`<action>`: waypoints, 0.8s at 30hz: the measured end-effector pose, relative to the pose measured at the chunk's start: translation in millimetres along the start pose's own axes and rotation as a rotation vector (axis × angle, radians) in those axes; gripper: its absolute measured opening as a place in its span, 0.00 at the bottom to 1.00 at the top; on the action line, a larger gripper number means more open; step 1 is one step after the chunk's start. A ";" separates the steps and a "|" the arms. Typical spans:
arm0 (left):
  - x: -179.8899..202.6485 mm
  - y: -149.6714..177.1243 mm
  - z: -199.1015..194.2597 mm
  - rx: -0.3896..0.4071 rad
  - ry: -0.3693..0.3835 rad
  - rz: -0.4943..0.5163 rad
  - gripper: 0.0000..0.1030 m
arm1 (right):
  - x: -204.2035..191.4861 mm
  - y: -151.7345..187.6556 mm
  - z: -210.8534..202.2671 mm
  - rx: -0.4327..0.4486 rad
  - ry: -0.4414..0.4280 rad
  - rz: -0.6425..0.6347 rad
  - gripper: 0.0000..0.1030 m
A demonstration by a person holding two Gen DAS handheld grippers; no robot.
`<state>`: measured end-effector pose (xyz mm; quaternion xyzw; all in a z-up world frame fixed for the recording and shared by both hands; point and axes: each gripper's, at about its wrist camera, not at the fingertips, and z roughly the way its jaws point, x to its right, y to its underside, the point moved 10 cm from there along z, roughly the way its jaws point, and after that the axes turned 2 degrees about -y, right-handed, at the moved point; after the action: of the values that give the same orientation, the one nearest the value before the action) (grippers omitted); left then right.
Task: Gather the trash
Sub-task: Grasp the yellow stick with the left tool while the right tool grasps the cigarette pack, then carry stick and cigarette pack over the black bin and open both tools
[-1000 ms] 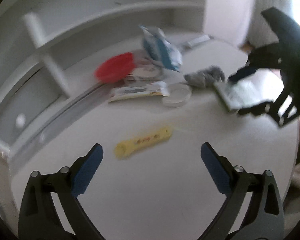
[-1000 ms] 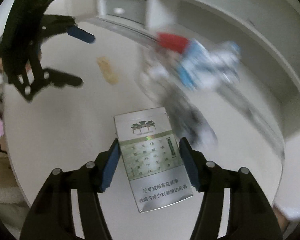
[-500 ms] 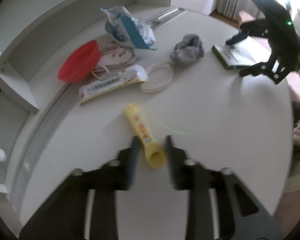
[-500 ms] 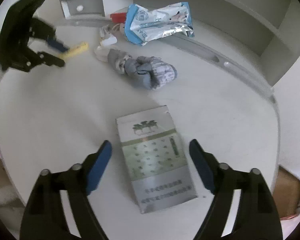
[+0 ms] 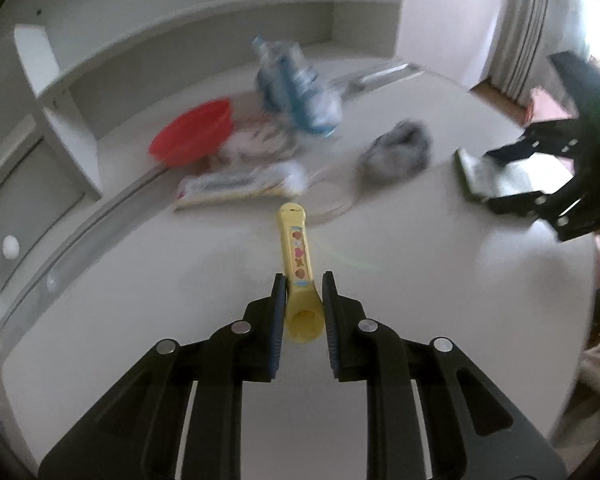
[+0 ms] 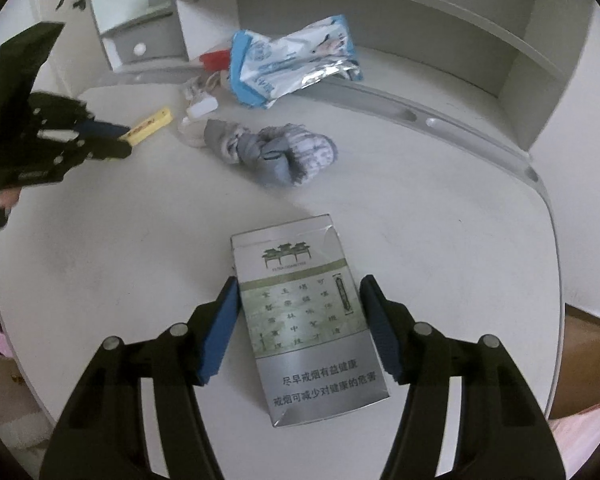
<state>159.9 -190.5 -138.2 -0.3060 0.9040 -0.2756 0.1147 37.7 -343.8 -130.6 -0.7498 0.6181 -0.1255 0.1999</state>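
While the left gripper (image 5: 302, 294) clamps a yellow tube (image 5: 298, 264), the right gripper (image 6: 299, 322) has been narrowing around a cigarette pack (image 6: 306, 316). Whether its pads press yet, I cannot tell. Its label reads 吸烟有害健康.

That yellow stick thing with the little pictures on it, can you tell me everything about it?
The yellow tube is a slim, plastic-looking stick with a strip of small red and orange pictures along its top. Its near end is wider and hollow, its far end closed. It lies on the white table, pointing toward the trash pile. The left gripper is shut on its near end, one blue pad on each side. Nothing else touches it.
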 end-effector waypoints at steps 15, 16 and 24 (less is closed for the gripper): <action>362.6 -113.8 -43.1 0.225 0.405 0.362 0.17 | 150.3 137.4 -244.8 0.469 0.174 0.532 0.58; 385.9 -114.7 -37.4 0.215 0.423 0.381 0.17 | 164.3 159.2 -254.2 0.474 0.192 0.578 0.58; 573.3 -80.9 69.8 -0.001 0.488 0.495 0.17 | 276.7 358.4 -222.0 0.382 0.211 1.011 0.58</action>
<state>-225.1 -627.3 -171.6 -0.0025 0.9518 -0.3039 -0.0417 -316.7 -702.1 -112.8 -0.2934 0.8841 -0.1985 0.3048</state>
